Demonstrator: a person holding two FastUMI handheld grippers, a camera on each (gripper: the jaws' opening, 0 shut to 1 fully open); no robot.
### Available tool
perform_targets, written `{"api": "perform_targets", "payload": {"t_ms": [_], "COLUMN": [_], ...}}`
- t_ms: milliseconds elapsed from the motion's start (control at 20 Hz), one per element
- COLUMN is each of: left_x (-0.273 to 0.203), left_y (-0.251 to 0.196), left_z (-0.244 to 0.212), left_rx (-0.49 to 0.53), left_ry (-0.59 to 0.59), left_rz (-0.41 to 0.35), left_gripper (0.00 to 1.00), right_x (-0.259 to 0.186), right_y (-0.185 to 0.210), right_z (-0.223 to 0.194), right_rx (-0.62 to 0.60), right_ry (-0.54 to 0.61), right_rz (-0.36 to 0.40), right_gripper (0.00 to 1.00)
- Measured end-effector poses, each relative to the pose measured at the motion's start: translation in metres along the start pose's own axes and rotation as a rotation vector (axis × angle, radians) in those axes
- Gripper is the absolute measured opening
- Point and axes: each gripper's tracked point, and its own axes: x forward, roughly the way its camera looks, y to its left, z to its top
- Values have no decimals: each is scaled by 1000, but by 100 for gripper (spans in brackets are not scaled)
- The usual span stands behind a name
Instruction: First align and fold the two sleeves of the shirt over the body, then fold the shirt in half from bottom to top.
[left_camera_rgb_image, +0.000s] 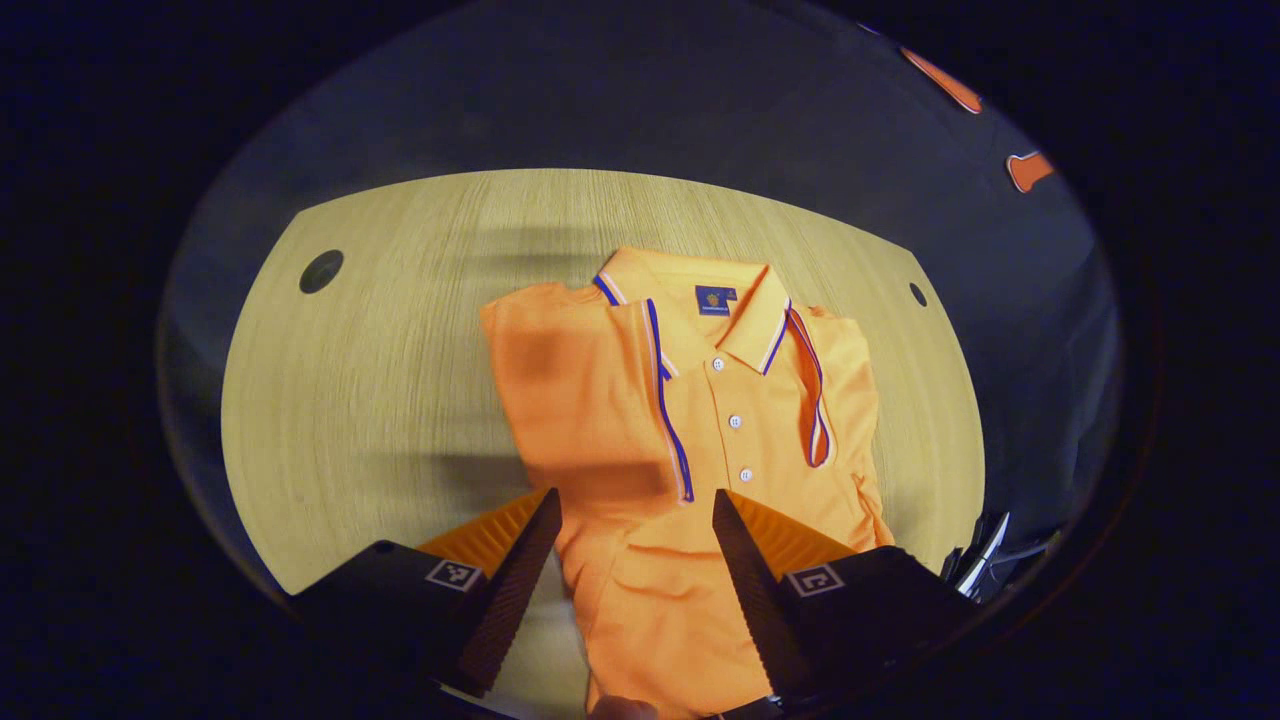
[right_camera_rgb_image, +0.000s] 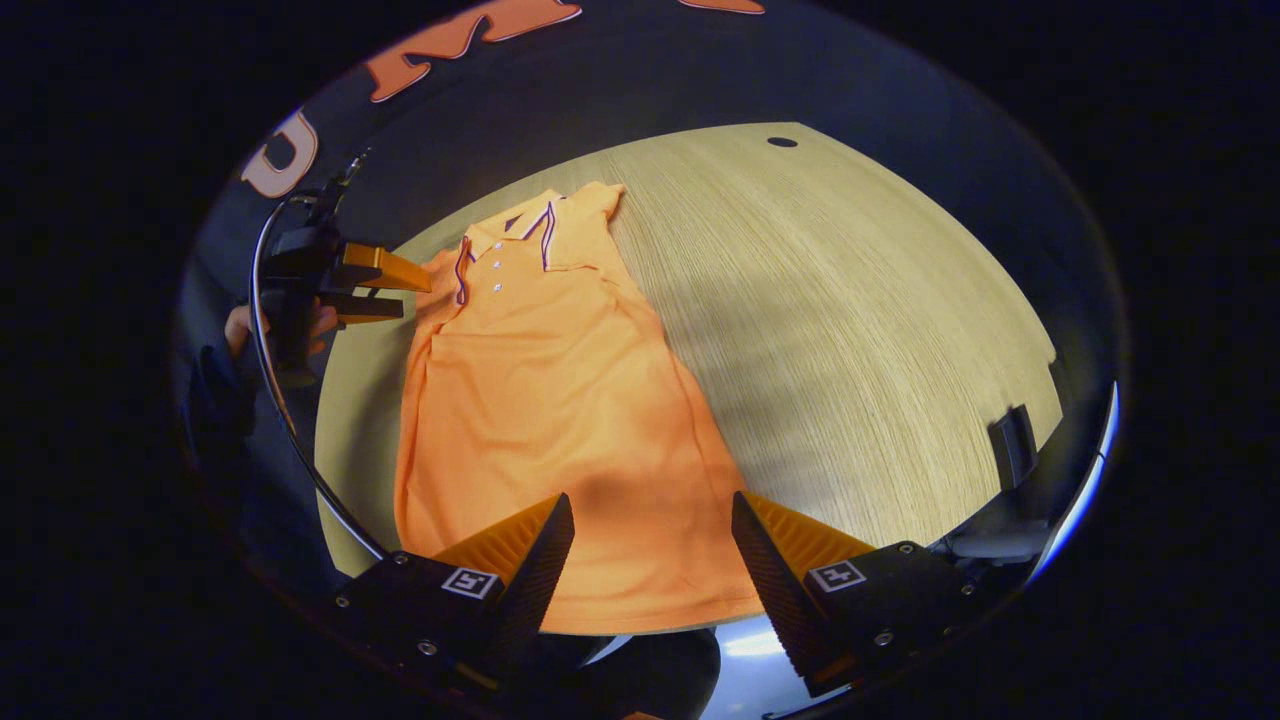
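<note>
Left gripper view: the left hand-held gripper (left_camera_rgb_image: 632, 520) hovers over the orange polo shirt (left_camera_rgb_image: 690, 420), fingers spread apart, nothing between them. The shirt lies flat on the wooden tabletop (left_camera_rgb_image: 380, 380), collar (left_camera_rgb_image: 715, 300) away from the camera. Both sleeves are folded inward over the body, their striped cuffs lying either side of the button placket (left_camera_rgb_image: 733, 420).

Right gripper view: the right hand-held gripper (right_camera_rgb_image: 652, 520) hangs above the shirt's bottom hem (right_camera_rgb_image: 620, 600), fingers apart and empty. The shirt (right_camera_rgb_image: 540, 400) stretches away toward its collar. The left hand-held gripper (right_camera_rgb_image: 405, 295), held by a hand (right_camera_rgb_image: 240, 325), hangs beside the shirt's collar end, fingers apart.
</note>
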Motion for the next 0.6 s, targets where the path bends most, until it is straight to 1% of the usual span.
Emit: {"api": "perform_targets", "payload": {"t_ms": [100,300,400,600], "left_x": [-18,-50,-66,-89], "left_y": [-4,-7,-7,-11], "left_z": [-21,-61,-84,-151], "left_rx": [-14,-36,-37,-34], "left_ry": [-21,-69,-82,-71], "left_rz": [0,33,61,88], "left_gripper": [94,95,94,94], "right_x": [2,3,4,6], "right_y": [-6,-17,-21,-28], "right_z": [-2,-6,-10,-25], "right_rx": [-37,-127,-163,-238], "right_ry": [6,12,23,51], "right_rz": [7,14,20,34], "right_gripper": [97,97,97,97]}}
